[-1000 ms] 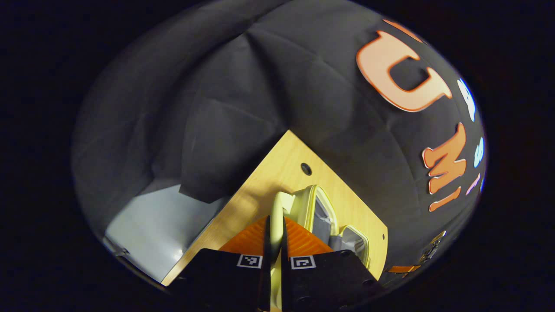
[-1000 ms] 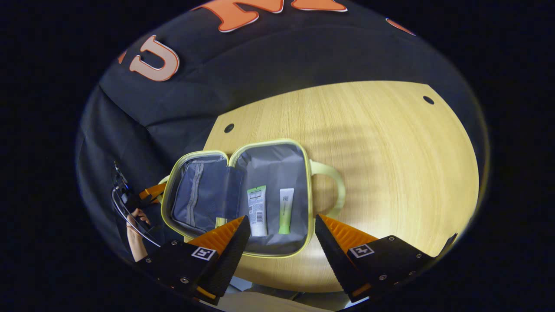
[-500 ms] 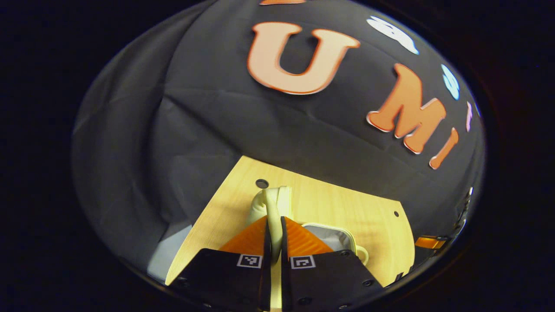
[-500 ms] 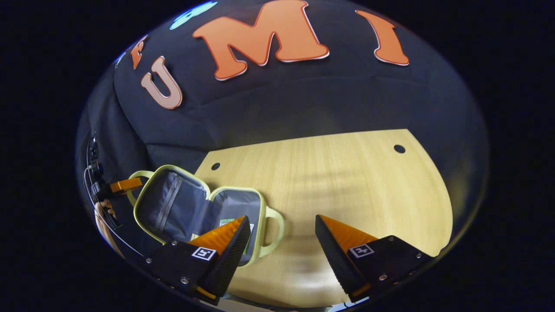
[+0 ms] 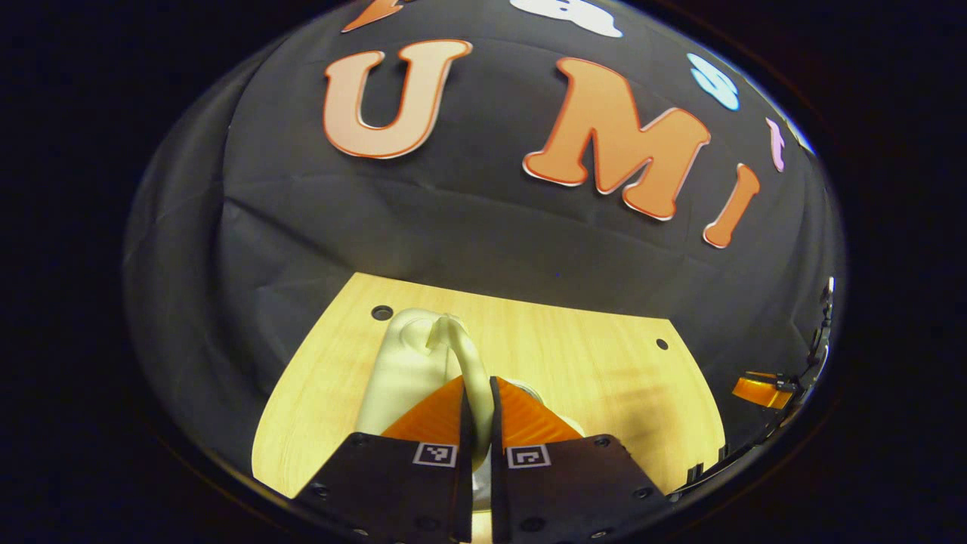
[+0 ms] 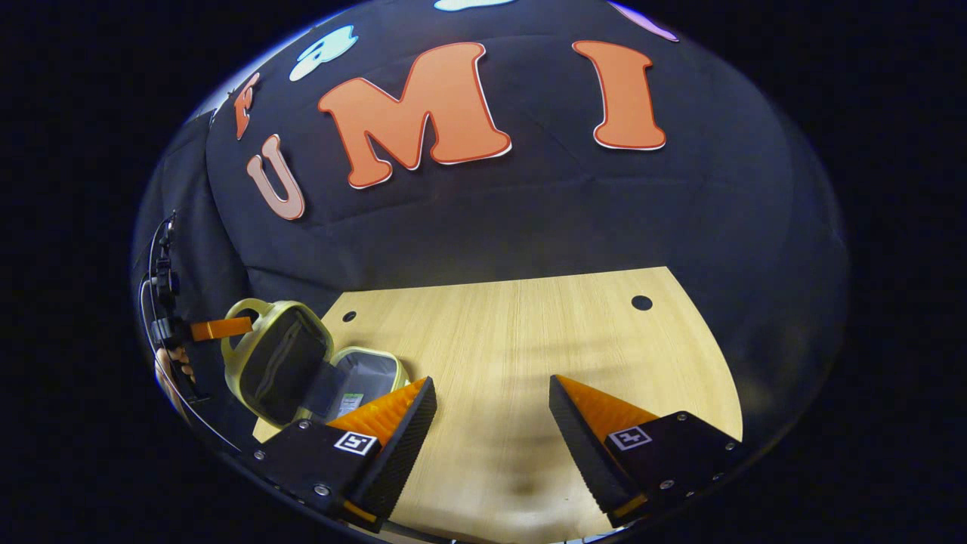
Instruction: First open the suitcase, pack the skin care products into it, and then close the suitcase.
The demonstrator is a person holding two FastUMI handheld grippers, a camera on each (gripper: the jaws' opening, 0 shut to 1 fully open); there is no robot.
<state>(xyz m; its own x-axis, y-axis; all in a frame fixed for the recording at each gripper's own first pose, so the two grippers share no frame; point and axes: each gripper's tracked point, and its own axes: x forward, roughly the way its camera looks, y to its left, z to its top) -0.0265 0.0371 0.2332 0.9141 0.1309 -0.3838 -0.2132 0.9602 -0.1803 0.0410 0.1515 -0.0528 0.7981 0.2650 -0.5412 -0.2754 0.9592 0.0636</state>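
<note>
The small pale-green suitcase (image 6: 281,361) lies at the table's left with its lid raised about halfway over the grey-lined base (image 6: 372,372). A skin care tube (image 6: 347,403) peeks out of the base. In the left gripper view my left gripper (image 5: 477,400) is shut on the lid's handle (image 5: 452,338), with the lid's pale outer shell (image 5: 399,374) just beyond the fingers. The right gripper view shows that same gripper (image 6: 220,329) holding the handle (image 6: 245,310) from the left. My right gripper (image 6: 491,385) hangs open over bare table, right of the suitcase, holding nothing.
The light wooden table (image 6: 544,332) has small round holes near its back corners and spreads out to the right of the suitcase. Black cloth walls stand close behind it. A hand (image 6: 169,366) holds the left gripper at the far left.
The left gripper has swung the lid by its handle from lying flat to half raised. The right gripper has drawn back to the right, away from the suitcase, and stayed open.
</note>
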